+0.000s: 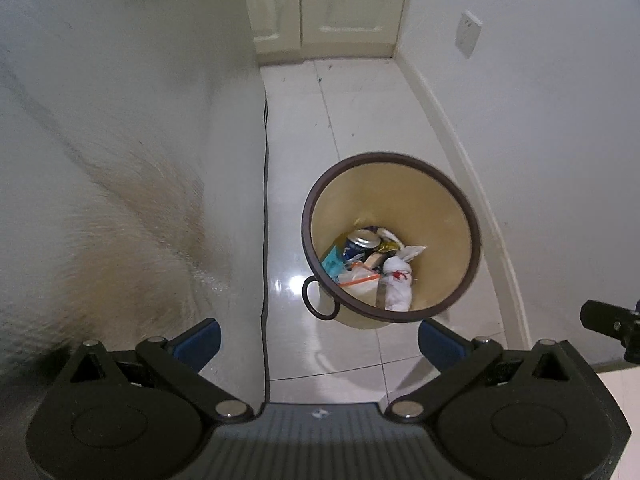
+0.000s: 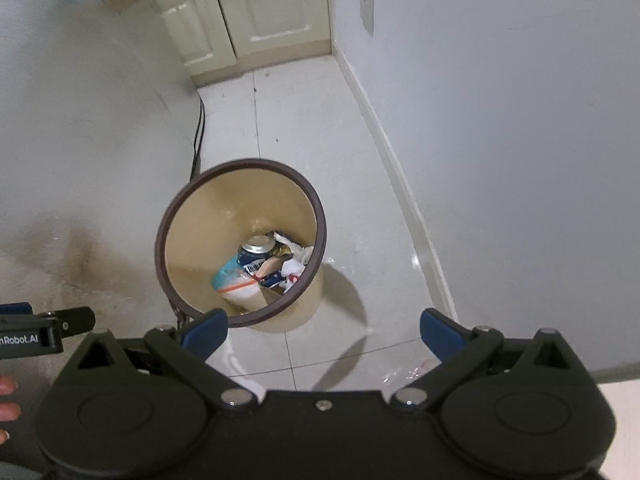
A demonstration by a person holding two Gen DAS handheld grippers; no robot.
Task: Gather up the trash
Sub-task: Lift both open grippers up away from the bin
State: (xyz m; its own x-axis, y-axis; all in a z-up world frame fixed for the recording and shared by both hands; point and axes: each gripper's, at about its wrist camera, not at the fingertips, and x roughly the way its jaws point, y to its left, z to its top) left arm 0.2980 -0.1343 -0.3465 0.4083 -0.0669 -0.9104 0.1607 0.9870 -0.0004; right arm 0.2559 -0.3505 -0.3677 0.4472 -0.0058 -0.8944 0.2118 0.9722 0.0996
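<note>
A tan bin with a dark brown rim [image 1: 448,184] [image 2: 176,208] stands on the white tiled floor. Inside lie a blue can [image 1: 360,245] [image 2: 256,250], crumpled white tissue [image 1: 398,280] [image 2: 294,266], a teal wrapper [image 1: 331,260] [image 2: 226,272] and a clear bag with an orange strip [image 1: 360,280] [image 2: 240,290]. My left gripper [image 1: 320,344] hangs open above and just in front of the bin, holding nothing. My right gripper [image 2: 324,334] is open too, its left blue fingertip [image 2: 206,330] over the bin's near rim.
A white wall or cabinet side with a brownish stain [image 1: 132,216] rises on the left, a black cable [image 1: 265,208] running down its edge. A white wall with skirting [image 1: 472,168] and a switch plate [image 1: 468,32] runs on the right. Cream cupboard doors [image 2: 256,12] close the far end. A hand's fingers [image 2: 8,400] show at the left.
</note>
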